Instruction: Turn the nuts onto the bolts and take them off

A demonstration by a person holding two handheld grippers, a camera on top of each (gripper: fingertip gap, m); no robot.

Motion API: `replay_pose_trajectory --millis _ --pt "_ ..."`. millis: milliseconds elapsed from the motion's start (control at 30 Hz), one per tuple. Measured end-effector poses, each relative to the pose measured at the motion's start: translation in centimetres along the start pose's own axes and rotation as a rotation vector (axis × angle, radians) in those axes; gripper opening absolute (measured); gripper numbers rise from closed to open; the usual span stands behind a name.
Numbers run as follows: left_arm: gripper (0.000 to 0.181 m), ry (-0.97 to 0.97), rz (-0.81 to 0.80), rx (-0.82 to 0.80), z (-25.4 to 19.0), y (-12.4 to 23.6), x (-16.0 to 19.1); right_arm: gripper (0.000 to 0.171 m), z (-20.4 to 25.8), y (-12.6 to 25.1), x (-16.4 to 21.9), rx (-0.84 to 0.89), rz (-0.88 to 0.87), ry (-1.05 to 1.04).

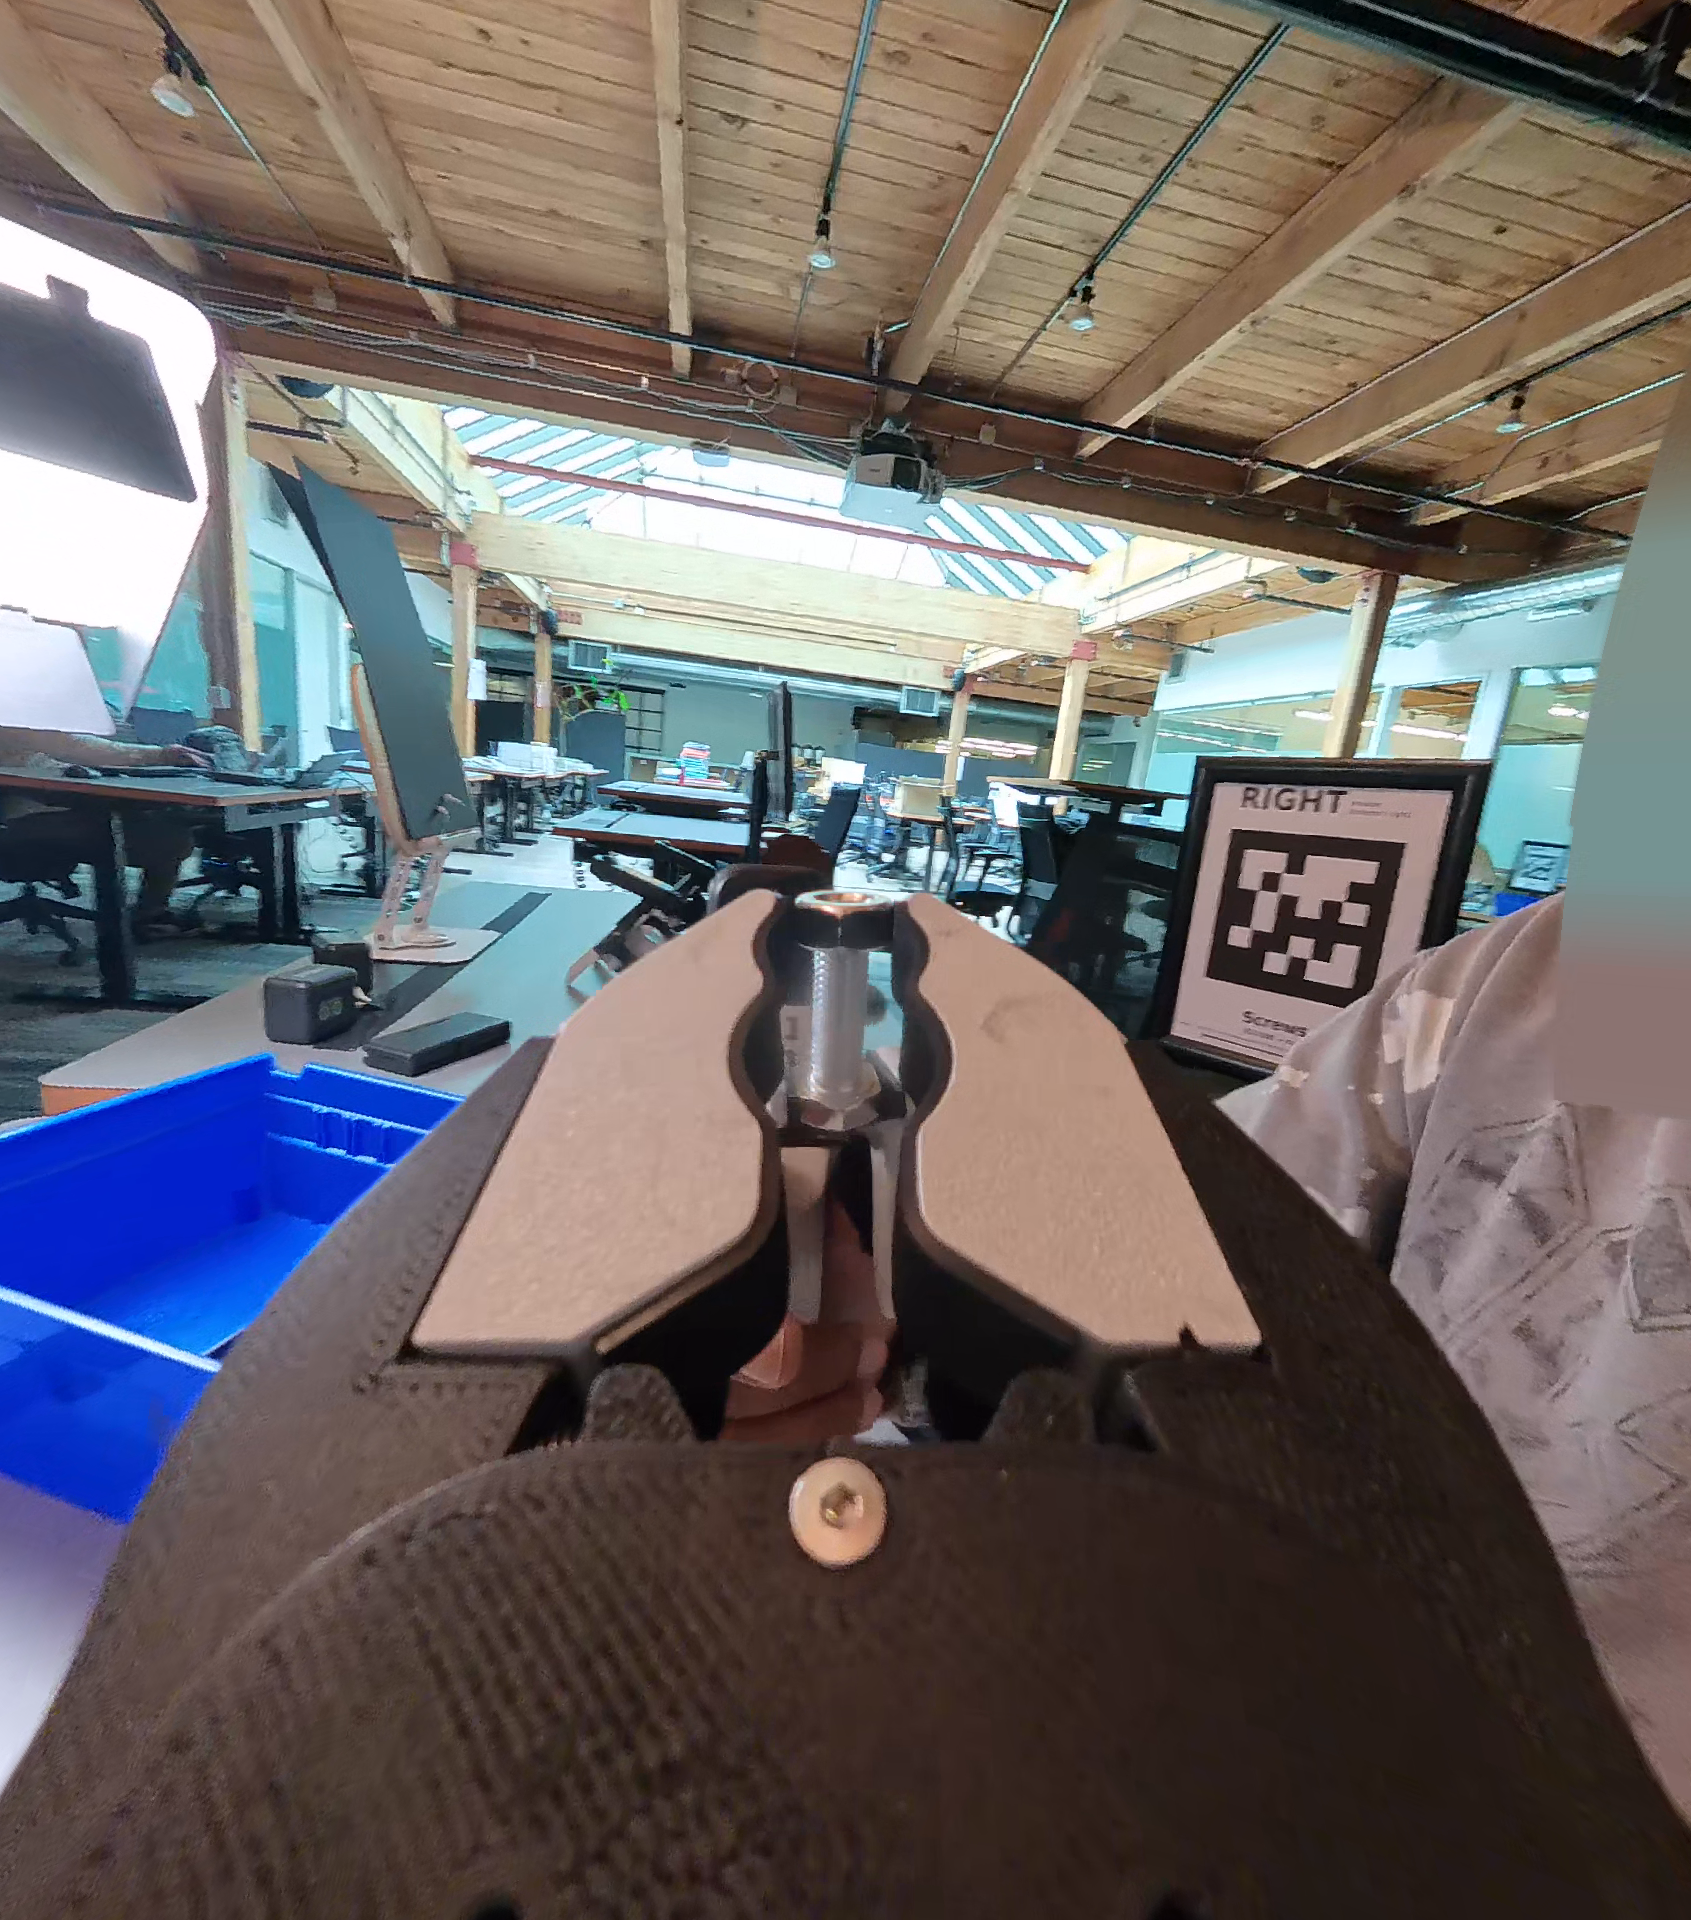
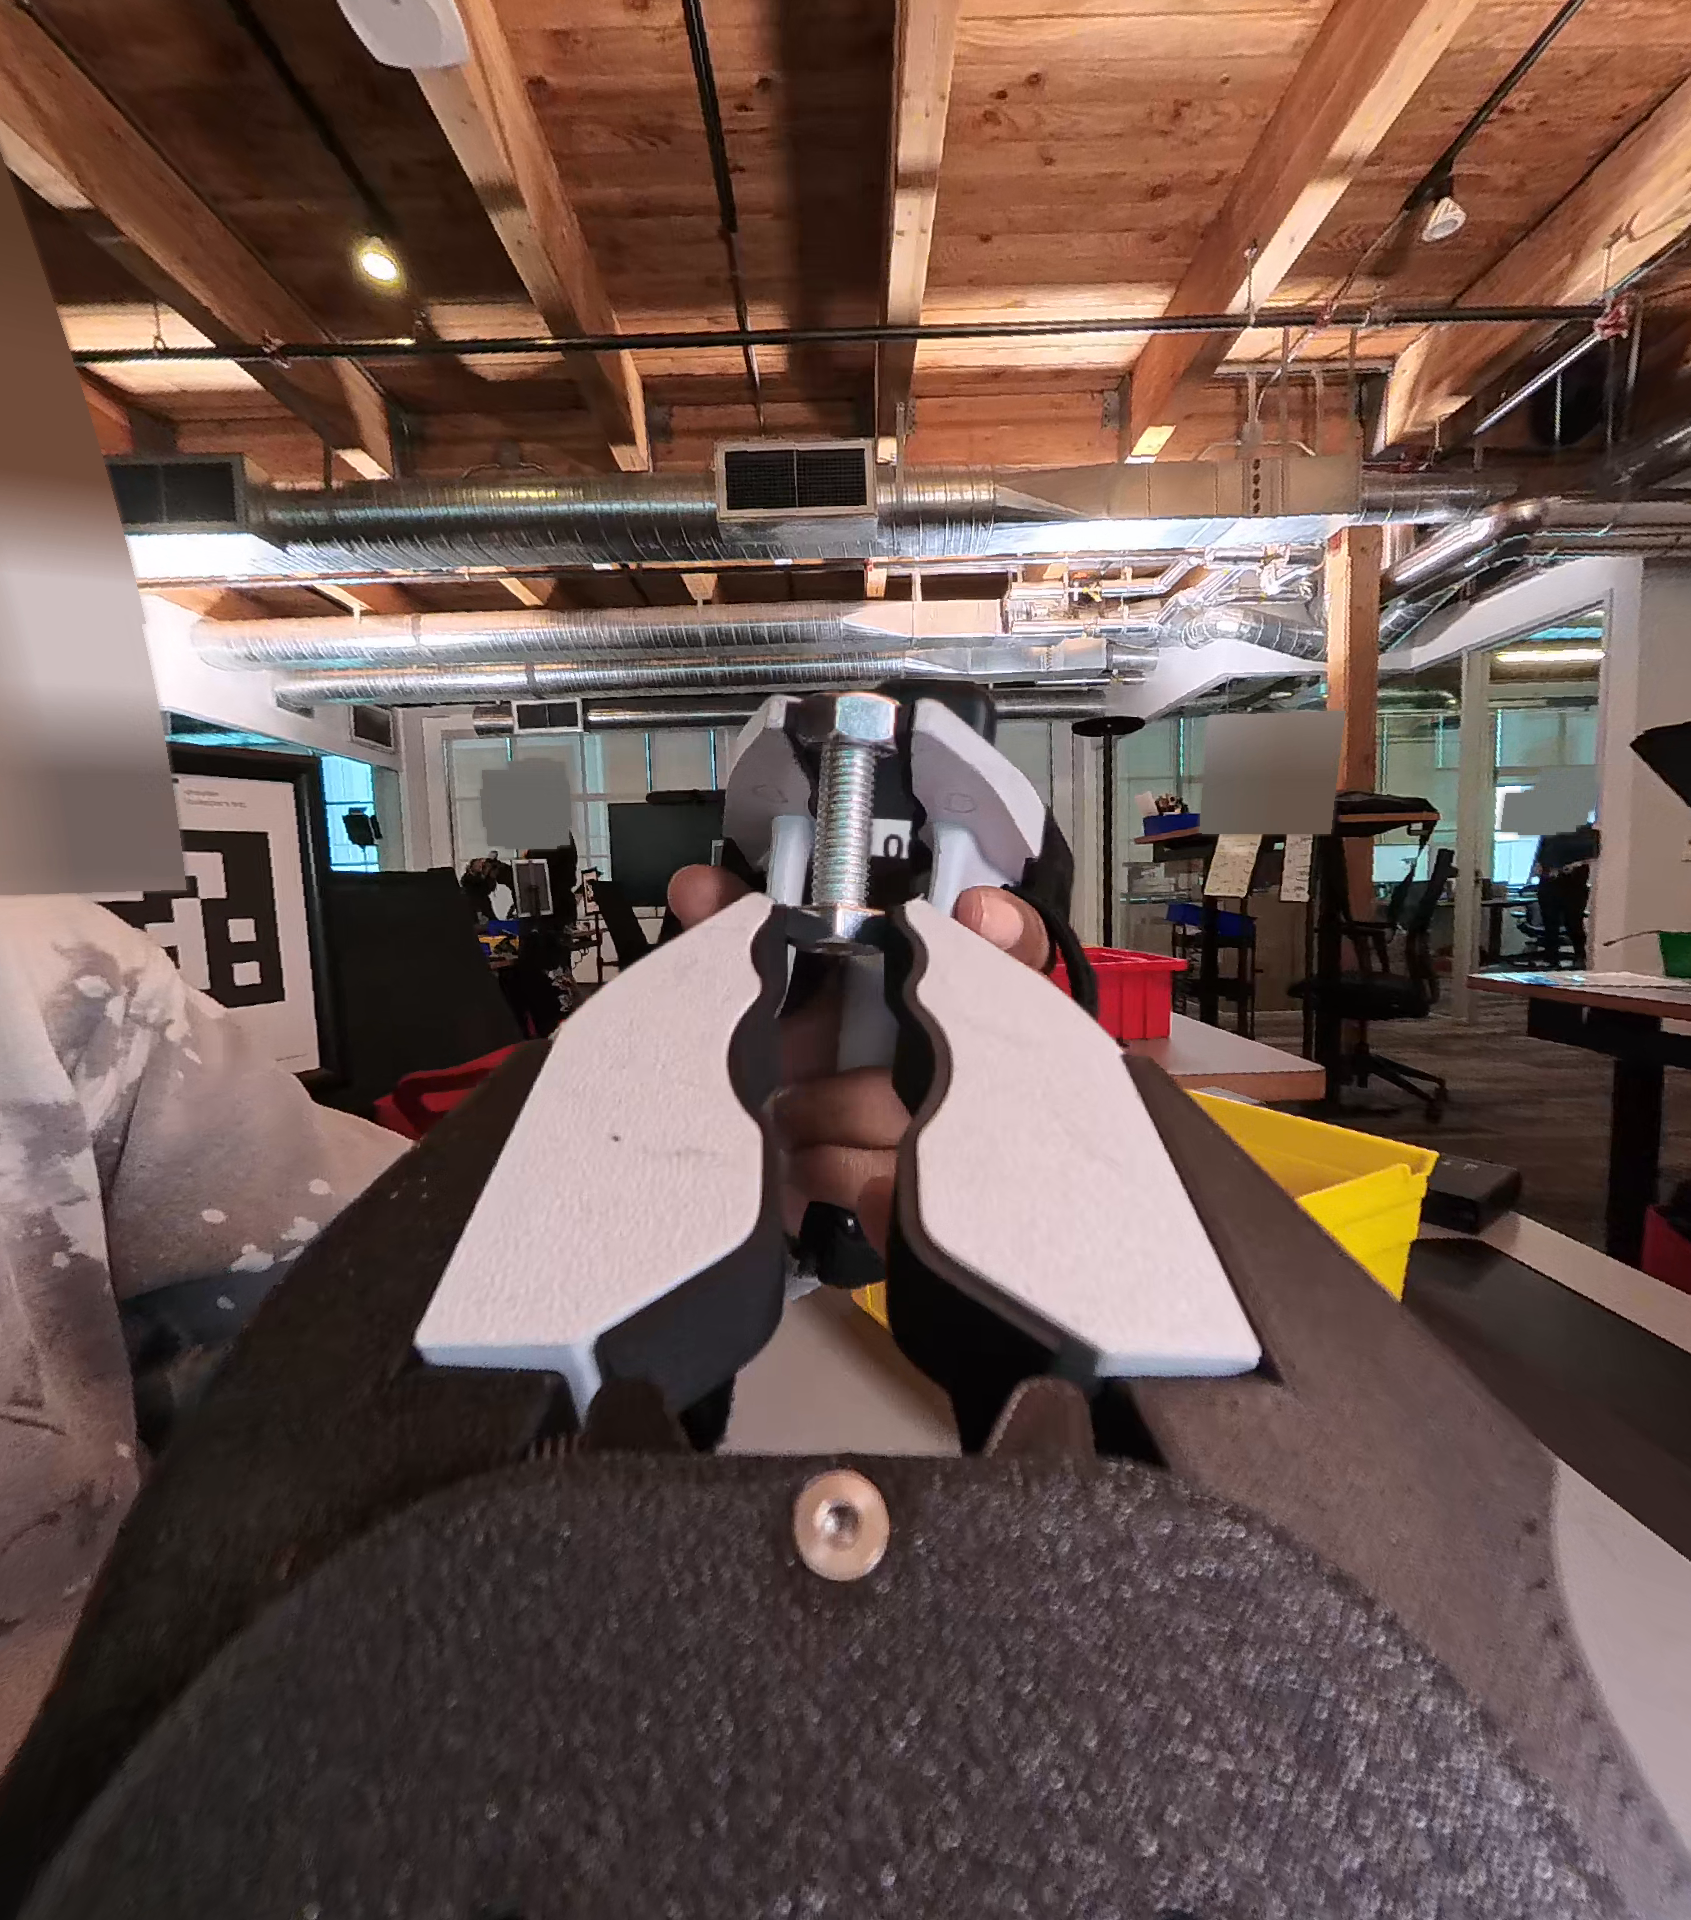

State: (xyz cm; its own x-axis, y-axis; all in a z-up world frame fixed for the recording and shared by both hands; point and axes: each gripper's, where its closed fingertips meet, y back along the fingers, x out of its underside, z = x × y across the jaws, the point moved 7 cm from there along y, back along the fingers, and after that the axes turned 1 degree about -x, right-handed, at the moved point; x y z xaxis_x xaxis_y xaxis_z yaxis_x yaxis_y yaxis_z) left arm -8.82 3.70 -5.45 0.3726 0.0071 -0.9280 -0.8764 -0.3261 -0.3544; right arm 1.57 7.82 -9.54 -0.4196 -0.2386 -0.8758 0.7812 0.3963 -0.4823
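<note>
- The left gripper (image 1: 843,909) is showing matt, grainy pale-grey finger plates over a black plastic body ribbed with fine layer lines.
- The right gripper (image 2: 836,930) is showing the same plates, with its dark shell looking pebbled and rough.
- Between the two sets of tips, the bolt (image 2: 841,831) is gleaming as bright threaded metal, and the nut (image 2: 846,918) is shining likewise.
- Left of the left gripper, a blue bin (image 1: 93,1226) is glinting as smooth, glossy plastic.
- Right of the right gripper, a yellow bin (image 2: 1340,1174) is looking like smooth plastic.
- Right of the left gripper, a shirt (image 1: 1547,1247) is hanging as soft, mottled grey cloth.
- Above both grippers, bare wooden beams (image 1: 675,156) are showing knots and grain, and crinkled metal ducts (image 2: 560,509) are shining.
</note>
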Motion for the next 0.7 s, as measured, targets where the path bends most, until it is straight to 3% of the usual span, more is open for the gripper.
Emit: replay_pose_trajectory --millis 333,400,700 --pt "0.018 -0.077 -0.109 -0.298 1.0 0.9 -1.5 0.018 -1.8 0.9 0.0 0.331 -0.001 0.126" --pt "0.018 -0.078 -0.070 -0.339 1.4 1.1 -1.4 0.018 -1.9 1.0 0.2 0.350 -0.037 0.119" --pt "0.018 -0.051 0.018 -0.270 1.3 -0.1 0.0 0.018 -1.4 0.5 0.4 0.289 -0.046 0.099"
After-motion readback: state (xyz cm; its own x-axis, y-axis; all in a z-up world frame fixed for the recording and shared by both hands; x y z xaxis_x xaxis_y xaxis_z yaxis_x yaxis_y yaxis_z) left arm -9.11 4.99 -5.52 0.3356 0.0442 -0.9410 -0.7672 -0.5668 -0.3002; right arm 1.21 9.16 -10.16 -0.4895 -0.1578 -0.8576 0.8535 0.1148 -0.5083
